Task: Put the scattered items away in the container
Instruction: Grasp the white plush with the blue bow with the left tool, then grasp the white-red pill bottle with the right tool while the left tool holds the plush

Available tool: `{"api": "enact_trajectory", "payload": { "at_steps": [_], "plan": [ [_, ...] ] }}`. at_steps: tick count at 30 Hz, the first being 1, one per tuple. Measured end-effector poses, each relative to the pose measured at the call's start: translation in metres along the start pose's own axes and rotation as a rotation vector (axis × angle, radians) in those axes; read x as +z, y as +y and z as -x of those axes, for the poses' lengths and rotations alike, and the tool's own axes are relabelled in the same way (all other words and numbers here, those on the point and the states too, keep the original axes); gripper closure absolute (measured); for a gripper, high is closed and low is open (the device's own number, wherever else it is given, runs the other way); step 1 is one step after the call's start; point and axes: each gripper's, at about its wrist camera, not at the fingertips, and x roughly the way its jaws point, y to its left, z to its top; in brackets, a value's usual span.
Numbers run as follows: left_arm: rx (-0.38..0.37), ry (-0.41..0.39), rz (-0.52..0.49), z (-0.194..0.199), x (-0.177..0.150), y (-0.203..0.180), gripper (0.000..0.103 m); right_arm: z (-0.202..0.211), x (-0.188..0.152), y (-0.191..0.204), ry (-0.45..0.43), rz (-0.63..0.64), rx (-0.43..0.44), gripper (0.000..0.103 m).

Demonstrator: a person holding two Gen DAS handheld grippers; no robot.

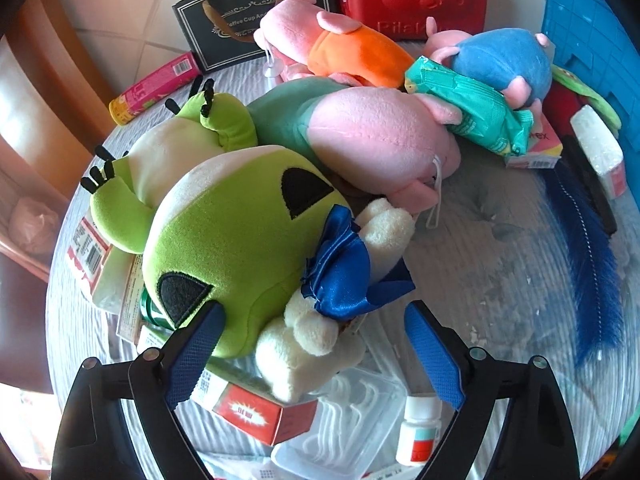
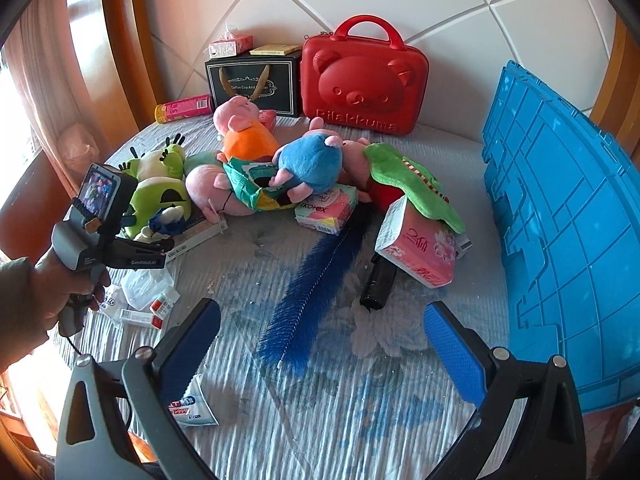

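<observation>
Plush toys [image 2: 256, 168] lie heaped on the bed [image 2: 320, 400] — green alien, pink pigs — among boxes; a blue brush [image 2: 316, 288] alongside; the blue crate [image 2: 568, 248] stands upright at right.

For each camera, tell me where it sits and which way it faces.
Left wrist: on the left gripper, pointing steeply down at the green plush and white plush; its own open jaws show.
Right wrist: on the right gripper, angled down across the bed at the blue brush and blue crate; its open jaws, the left gripper and a hand show.
Shared: green plush, blue brush, red case.
</observation>
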Motion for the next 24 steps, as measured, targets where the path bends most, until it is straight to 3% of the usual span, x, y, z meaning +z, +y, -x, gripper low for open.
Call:
{"api": "enact_trajectory", "payload": {
  "at_steps": [2, 3, 4, 5, 14, 24],
  "plan": [
    [0.001, -0.010, -0.010, -0.001, 0.000, 0.001, 0.025, -0.003, -0.003, 0.005, 0.005, 0.006, 0.006, 0.000],
    [0.002, -0.016, -0.011, -0.001, -0.001, 0.003, 0.042, -0.004, -0.005, 0.008, 0.006, 0.010, 0.011, 0.000],
    [-0.009, -0.025, -0.007, 0.001, -0.002, 0.005, 0.066, -0.005, -0.006, 0.012, 0.006, 0.016, 0.015, 0.000],
    [-0.034, -0.034, -0.002, 0.003, -0.003, 0.007, 0.081, -0.006, -0.007, 0.015, 0.004, 0.023, 0.024, 0.000],
    [-0.110, -0.149, 0.010, 0.048, -0.014, 0.015, 0.082, -0.034, -0.022, 0.050, 0.036, 0.103, 0.106, 0.000],
    [-0.091, -0.245, 0.094, 0.116, -0.043, 0.062, 0.082, -0.102, -0.025, 0.133, 0.049, 0.230, 0.278, 0.000]
  ]
}}
